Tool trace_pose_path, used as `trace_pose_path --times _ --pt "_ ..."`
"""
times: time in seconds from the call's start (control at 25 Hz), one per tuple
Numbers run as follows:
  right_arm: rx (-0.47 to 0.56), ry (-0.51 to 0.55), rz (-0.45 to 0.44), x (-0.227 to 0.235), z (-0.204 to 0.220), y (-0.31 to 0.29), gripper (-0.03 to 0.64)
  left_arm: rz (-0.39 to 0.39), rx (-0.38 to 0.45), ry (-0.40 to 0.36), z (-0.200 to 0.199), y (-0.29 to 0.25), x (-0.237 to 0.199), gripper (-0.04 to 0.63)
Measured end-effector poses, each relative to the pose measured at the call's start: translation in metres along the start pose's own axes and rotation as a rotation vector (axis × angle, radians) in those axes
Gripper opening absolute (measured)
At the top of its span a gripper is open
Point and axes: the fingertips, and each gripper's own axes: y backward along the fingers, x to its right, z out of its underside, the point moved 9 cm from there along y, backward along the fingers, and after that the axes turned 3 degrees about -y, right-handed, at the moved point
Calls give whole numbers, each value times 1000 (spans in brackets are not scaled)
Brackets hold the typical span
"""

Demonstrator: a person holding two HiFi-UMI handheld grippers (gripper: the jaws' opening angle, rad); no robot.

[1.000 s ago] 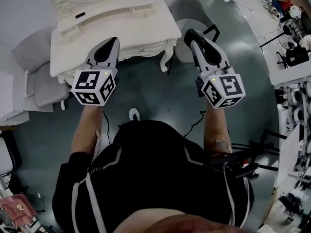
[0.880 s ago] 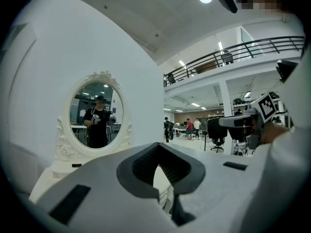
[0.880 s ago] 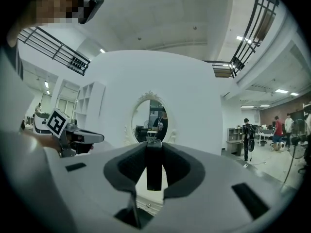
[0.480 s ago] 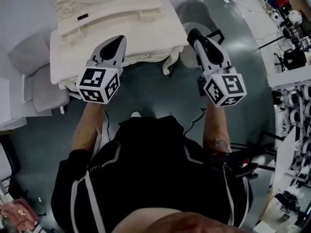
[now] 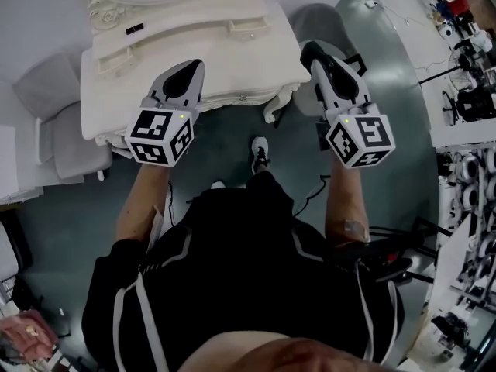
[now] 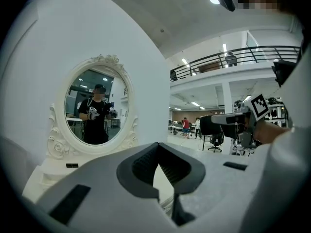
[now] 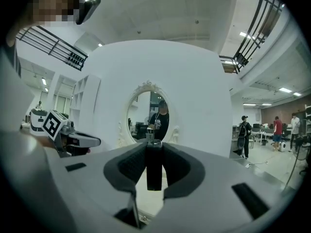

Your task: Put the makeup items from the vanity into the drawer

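Note:
The white vanity (image 5: pixel 232 56) stands below and ahead of me. My right gripper (image 5: pixel 311 48) hangs over its right end, beside the grey stool (image 5: pixel 318 15), and is shut on a slim black makeup tube (image 7: pixel 154 165) that stands upright between the pads. Over the vanity's front edge, my left gripper (image 5: pixel 191 65) has its jaws together with nothing in them. A small black item (image 5: pixel 134 29) lies at the back of the tabletop near the oval mirror (image 6: pixel 97 107), also seen as the small black item (image 6: pixel 72 165) in the left gripper view. The drawer front (image 5: pixel 242 96) looks closed.
Grey cushioned seats (image 5: pixel 54 126) sit left of the vanity. My foot (image 5: pixel 259 155) is on the grey floor in front of it. Desks and equipment (image 5: pixel 465 91) crowd the right side. Each gripper view shows the other gripper (image 6: pixel 238 120), (image 7: pixel 73 141).
The vanity has come nearer in the head view and my foot has stepped forward. Both grippers keep their pose, the right one still holding the black tube.

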Motion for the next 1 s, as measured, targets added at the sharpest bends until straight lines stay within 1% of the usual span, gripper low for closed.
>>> trace_pose_path --times 0.12,0.32,0.56,0.84,1.0 --pt "1 -6 -25 17 4 -20 95 -20 -7 -10 0 -17 -3 3" --pt "-7 9 -92 50 6 -69 95 -68 -16 -15 -3 -58 -18 3" --pt "-13 12 -153 95 4 -114 95 -100 -13 -8 -13 -111 -23 3" --pt "-14 -2 -216 146 2 -151 95 -153 -35 -29 -25 -162 -19 3" --pt "-10 -7 -260 171 4 -179 95 -157 -54 -4 -25 -190 -20 3"
